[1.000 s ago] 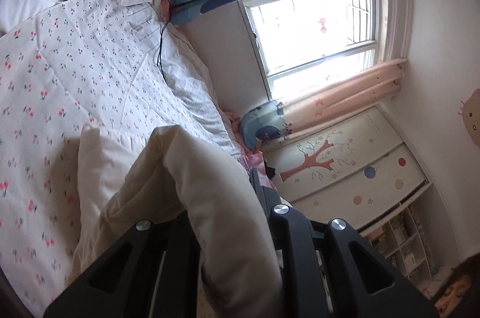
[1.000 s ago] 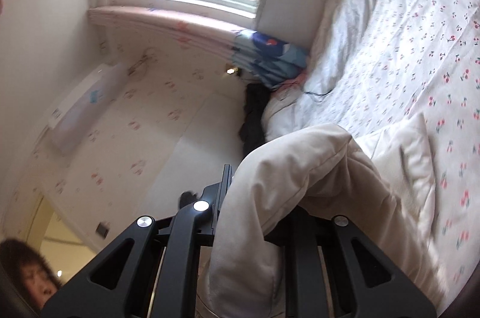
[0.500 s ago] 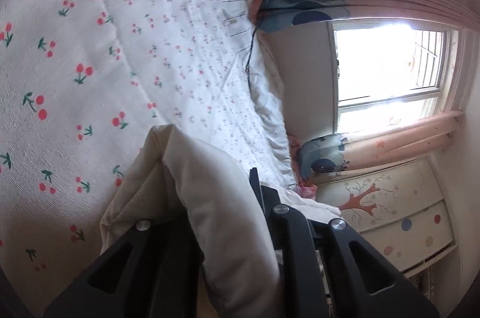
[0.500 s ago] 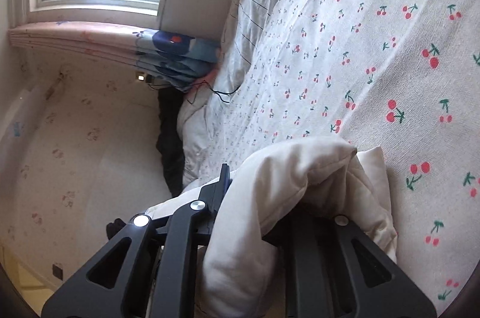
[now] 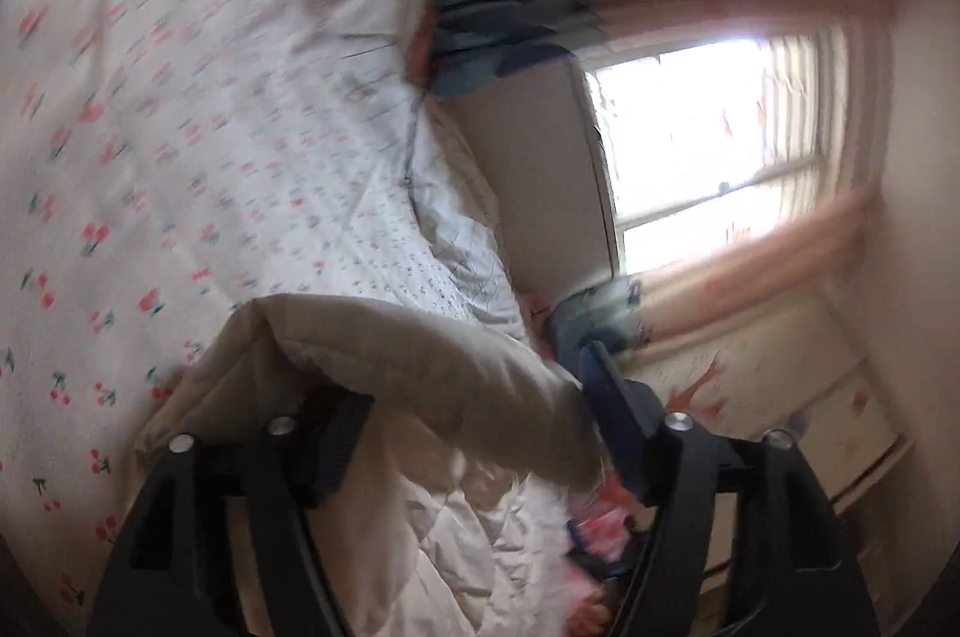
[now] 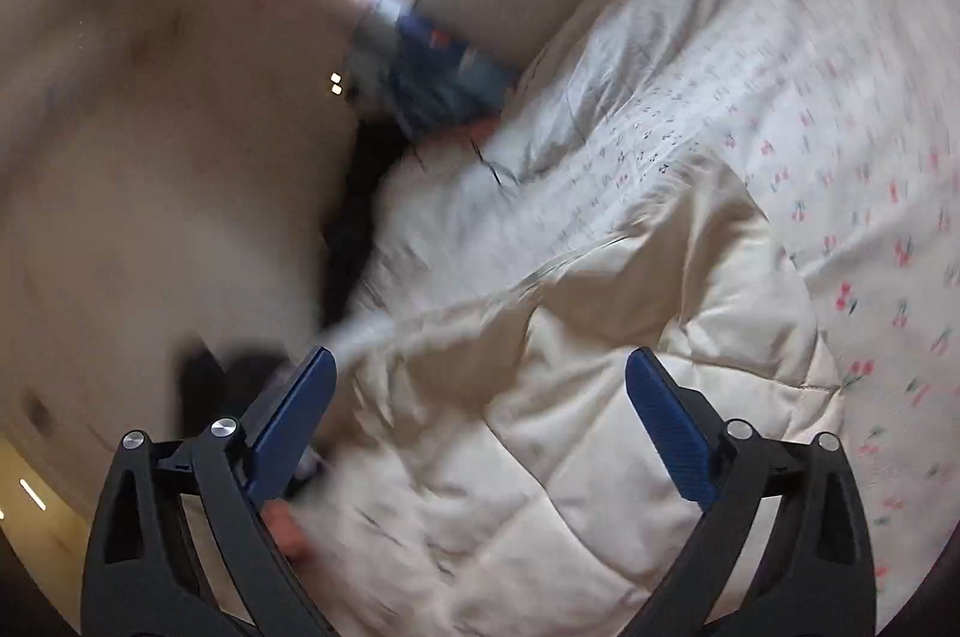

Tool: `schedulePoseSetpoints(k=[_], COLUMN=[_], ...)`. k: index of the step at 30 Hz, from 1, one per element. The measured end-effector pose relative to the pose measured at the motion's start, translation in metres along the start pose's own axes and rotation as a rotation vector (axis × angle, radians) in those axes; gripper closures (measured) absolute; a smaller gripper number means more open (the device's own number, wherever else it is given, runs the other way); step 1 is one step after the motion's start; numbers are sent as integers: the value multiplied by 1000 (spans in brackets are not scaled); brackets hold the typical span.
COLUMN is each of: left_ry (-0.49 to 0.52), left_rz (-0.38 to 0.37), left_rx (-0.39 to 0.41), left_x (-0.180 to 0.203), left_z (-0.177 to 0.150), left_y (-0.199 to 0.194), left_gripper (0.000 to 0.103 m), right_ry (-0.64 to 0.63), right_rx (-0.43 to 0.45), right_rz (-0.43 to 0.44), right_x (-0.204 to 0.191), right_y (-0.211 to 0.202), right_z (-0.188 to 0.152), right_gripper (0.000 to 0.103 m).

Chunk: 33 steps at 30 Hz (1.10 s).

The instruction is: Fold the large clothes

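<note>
Cream quilted garment (image 6: 600, 397) lies on the bedspread (image 6: 840, 126), both hand-held grippers (image 6: 480, 421) (image 5: 474, 433) just opened, released.

Black gripper (image 6: 480, 385), blue pads (image 6: 669, 421), silver screws

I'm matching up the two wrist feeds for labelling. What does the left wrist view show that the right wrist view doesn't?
Only the left wrist view: most of the bright window, and a decorated cupboard below it. The left gripper has just been opening, with a fold of the cream padded garment lying slack across it.

Only the right wrist view: the right gripper, which has just been opening, now wide apart above the garment, and a dark item beside the bed.

Both: the garment, the cherry-print bedding and heavy blur.
</note>
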<state>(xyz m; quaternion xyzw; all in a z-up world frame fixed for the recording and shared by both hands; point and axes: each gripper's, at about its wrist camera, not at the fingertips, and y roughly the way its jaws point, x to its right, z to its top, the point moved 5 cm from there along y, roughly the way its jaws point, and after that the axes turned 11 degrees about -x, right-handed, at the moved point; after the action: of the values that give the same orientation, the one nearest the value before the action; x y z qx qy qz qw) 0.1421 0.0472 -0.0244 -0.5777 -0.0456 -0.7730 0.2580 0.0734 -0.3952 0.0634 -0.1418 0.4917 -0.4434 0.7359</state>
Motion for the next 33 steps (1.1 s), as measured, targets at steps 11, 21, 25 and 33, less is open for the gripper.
schedulePoseSetpoints(k=[11,21,25,33], left_ry=[216,179,110,96], left_rz=[139,168,273,357], left_rx=[-305,-250,-305,-305], left_x=[48,54,25,-10], left_z=[-49,-41,-47,-39], left_y=[109,108,129,147], left_gripper=[25,19,19,19], right_ry=[-203,-80,-88,-127], right_rx=[-355,-405,-305,-451], right_rz=[-454,-530,-320,-477], right_x=[-4,25,-9,15], right_y=[178,227,213,277], right_z=[-1,45,43,55], right_gripper=[6,6,6,6])
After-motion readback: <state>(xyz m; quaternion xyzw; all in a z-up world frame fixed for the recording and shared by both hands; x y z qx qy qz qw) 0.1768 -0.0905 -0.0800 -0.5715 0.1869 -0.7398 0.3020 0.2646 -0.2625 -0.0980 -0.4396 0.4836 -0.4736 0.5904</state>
